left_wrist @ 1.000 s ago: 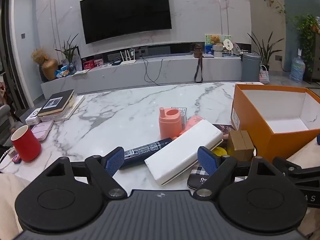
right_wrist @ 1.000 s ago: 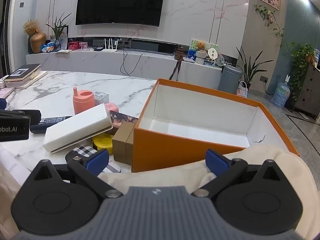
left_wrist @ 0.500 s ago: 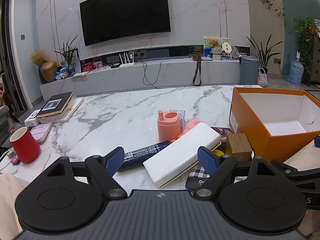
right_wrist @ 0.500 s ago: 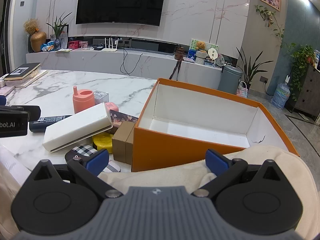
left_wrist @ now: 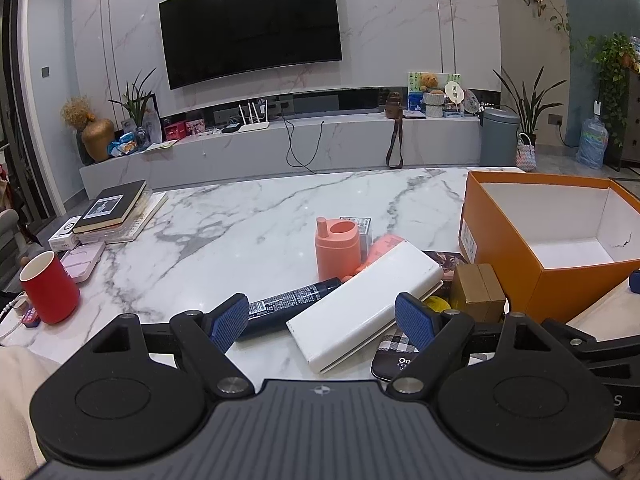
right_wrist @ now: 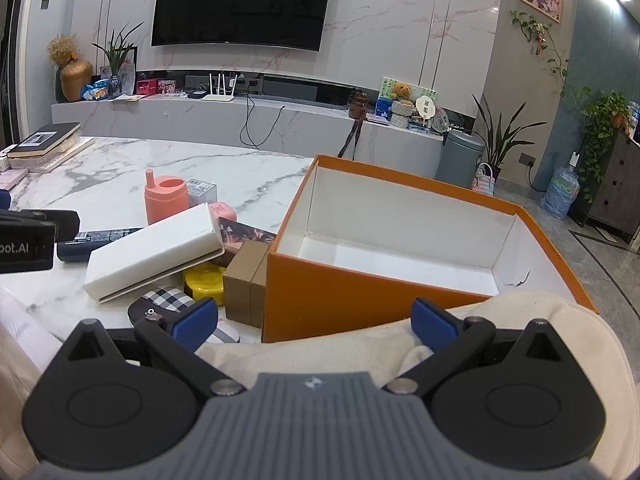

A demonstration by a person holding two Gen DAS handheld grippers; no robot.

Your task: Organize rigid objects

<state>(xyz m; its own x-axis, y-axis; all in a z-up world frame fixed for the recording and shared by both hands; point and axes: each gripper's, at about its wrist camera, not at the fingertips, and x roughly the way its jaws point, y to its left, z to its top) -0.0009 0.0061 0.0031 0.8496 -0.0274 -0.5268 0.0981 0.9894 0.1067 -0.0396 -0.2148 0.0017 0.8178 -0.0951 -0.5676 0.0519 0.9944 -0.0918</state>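
Observation:
A pile of rigid objects lies on the marble table [left_wrist: 248, 216]: a long white box [left_wrist: 364, 304] [right_wrist: 156, 252], a dark tube [left_wrist: 292, 306], a salmon cup [left_wrist: 338, 246] [right_wrist: 166, 200], a brown box [left_wrist: 478, 290] [right_wrist: 248, 284], a yellow tin [right_wrist: 204, 282] and a checkered case [right_wrist: 168, 304]. An empty orange box [left_wrist: 548, 240] [right_wrist: 400, 256] stands to their right. My left gripper [left_wrist: 322, 322] is open and empty, hovering just before the white box. My right gripper [right_wrist: 316, 324] is open and empty, before the orange box's near wall.
A red mug [left_wrist: 50, 288] stands at the table's left front. Stacked books [left_wrist: 116, 210] and small white and pink boxes [left_wrist: 82, 258] lie at the left. Cream cloth [right_wrist: 400, 352] lies under my right gripper. A TV wall and low shelf are behind.
The left wrist view has lifted and pulled back slightly, so the objects sit a little lower. The right gripper has barely moved. Both stay open.

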